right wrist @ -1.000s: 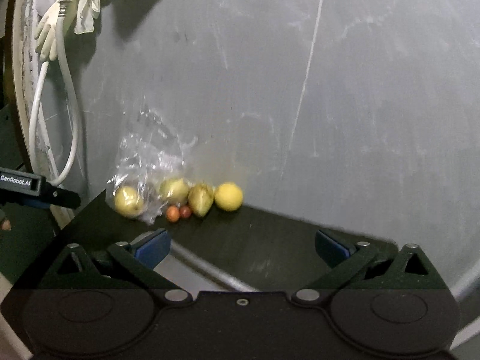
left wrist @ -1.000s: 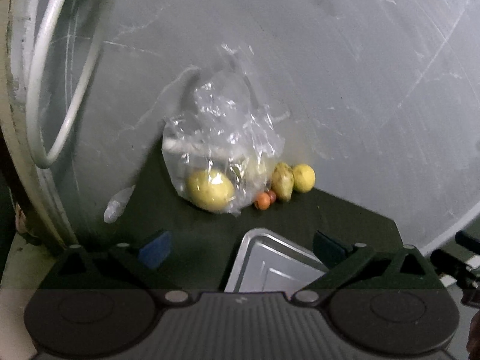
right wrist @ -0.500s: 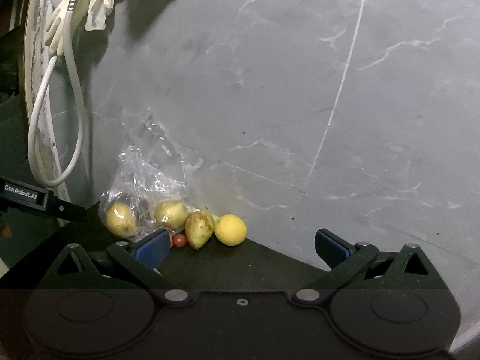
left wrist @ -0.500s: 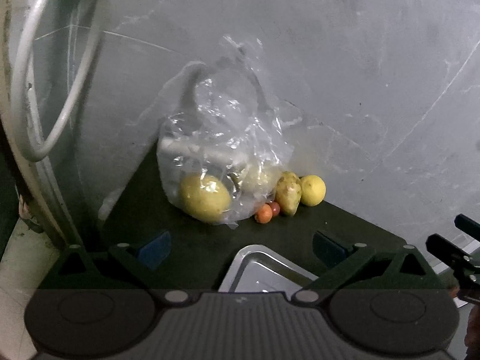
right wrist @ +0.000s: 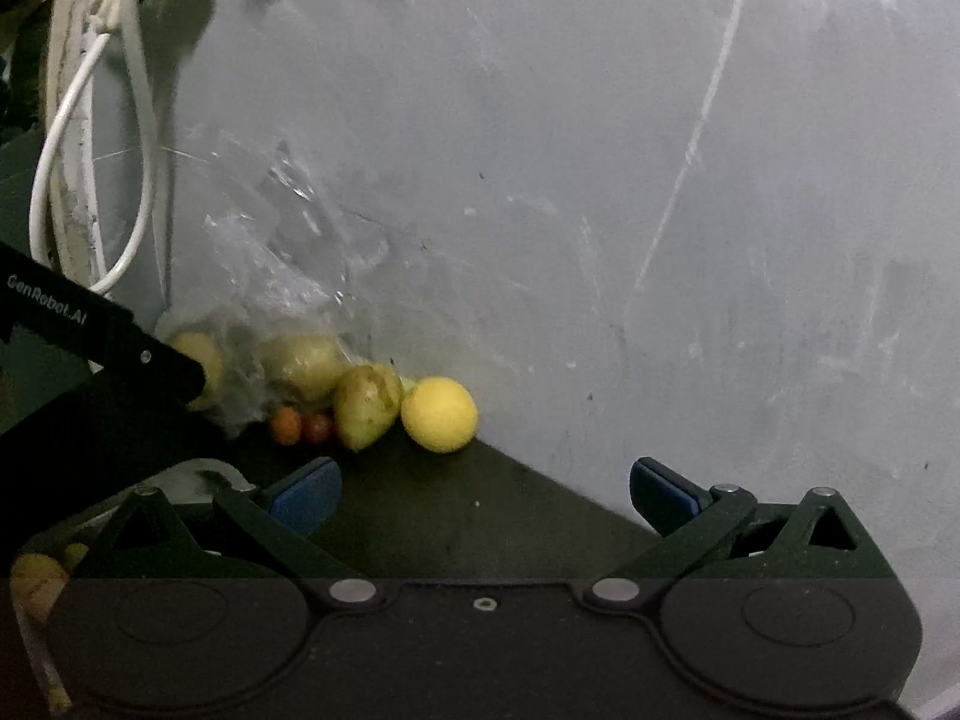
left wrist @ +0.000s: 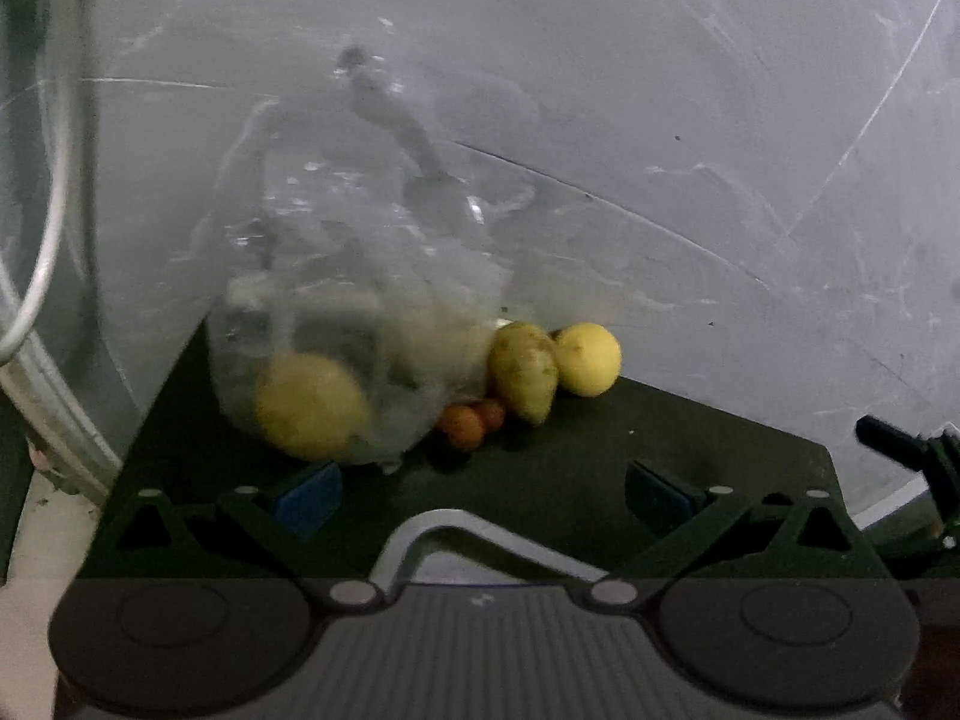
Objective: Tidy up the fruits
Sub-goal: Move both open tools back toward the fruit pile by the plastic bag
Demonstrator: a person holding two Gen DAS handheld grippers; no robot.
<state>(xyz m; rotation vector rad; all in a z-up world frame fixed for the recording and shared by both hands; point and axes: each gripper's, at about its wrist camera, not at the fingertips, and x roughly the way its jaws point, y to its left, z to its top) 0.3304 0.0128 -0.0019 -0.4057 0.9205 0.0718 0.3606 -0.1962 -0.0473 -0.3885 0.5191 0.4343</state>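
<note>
- Left gripper (left wrist: 480,489) and right gripper (right wrist: 483,489) hover level over the dark worktop (left wrist: 576,450), jaws spread, empty.
- Clear plastic bag (left wrist: 360,312) holds two yellow fruits; a metal tray (left wrist: 444,531) lies near.

The only words to read are "GenRobot.AI", in small pale letters. They stand on a long black bar (right wrist: 90,330) that pokes in from the left side of the right wrist view. No other words, numbers or signs can be read.
</note>
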